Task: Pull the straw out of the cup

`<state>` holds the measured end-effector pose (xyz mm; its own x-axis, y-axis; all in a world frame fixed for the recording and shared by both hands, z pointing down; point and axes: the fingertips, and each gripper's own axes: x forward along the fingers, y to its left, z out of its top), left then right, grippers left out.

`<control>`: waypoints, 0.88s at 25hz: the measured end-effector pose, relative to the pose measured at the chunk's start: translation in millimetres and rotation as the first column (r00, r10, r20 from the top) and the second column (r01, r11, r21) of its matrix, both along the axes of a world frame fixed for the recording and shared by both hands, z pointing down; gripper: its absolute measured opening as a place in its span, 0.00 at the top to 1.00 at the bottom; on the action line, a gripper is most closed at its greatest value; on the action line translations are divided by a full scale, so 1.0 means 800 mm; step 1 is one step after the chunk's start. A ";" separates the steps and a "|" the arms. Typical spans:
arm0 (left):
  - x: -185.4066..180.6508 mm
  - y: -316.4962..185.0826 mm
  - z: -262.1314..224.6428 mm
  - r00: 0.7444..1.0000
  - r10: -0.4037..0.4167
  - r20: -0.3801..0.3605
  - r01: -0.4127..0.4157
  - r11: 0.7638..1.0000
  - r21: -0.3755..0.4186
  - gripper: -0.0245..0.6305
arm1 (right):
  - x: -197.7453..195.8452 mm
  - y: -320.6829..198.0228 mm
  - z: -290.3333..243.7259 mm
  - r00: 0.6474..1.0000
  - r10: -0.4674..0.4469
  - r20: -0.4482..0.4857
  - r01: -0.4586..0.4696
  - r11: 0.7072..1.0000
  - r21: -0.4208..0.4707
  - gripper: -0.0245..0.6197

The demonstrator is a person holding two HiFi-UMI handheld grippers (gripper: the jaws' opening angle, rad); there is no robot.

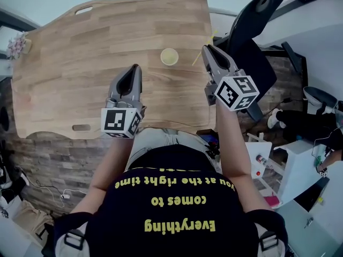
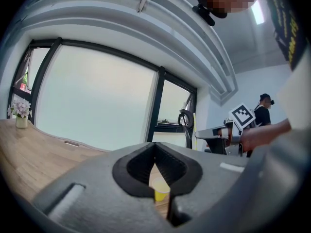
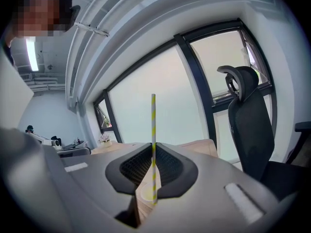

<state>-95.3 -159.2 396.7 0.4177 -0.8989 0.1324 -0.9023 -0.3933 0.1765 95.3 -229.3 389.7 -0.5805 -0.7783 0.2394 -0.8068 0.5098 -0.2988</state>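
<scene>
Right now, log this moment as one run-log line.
right gripper: shut on straw | straw: out of cup | left gripper: shut, empty | cup: upright on table

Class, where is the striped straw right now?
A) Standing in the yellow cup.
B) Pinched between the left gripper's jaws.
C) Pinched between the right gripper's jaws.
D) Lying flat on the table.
C: the straw stands upright in the right gripper, its jaws closed on it, while the cup sits alone on the table.
</scene>
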 end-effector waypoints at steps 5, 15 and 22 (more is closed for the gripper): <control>0.016 0.000 0.006 0.999 0.039 -0.001 -0.039 0.999 -0.011 0.96 | 0.020 0.012 0.015 0.999 0.037 -0.008 -0.037 0.999 -0.034 0.91; 0.036 -0.003 0.022 0.997 0.080 0.005 -0.079 0.996 -0.039 0.96 | 0.044 0.031 0.063 0.998 0.065 -0.011 -0.066 0.988 -0.137 0.91; 0.043 -0.002 0.032 0.996 0.084 0.005 -0.084 0.995 -0.062 0.96 | 0.051 0.041 0.092 0.998 0.067 -0.015 -0.068 0.979 -0.192 0.91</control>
<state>-60.8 -160.6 422.7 0.4902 -0.8507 0.1900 -0.8679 -0.4562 0.1965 136.3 -196.7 463.0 -0.5252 -0.7546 0.3934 -0.8405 0.3877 -0.3786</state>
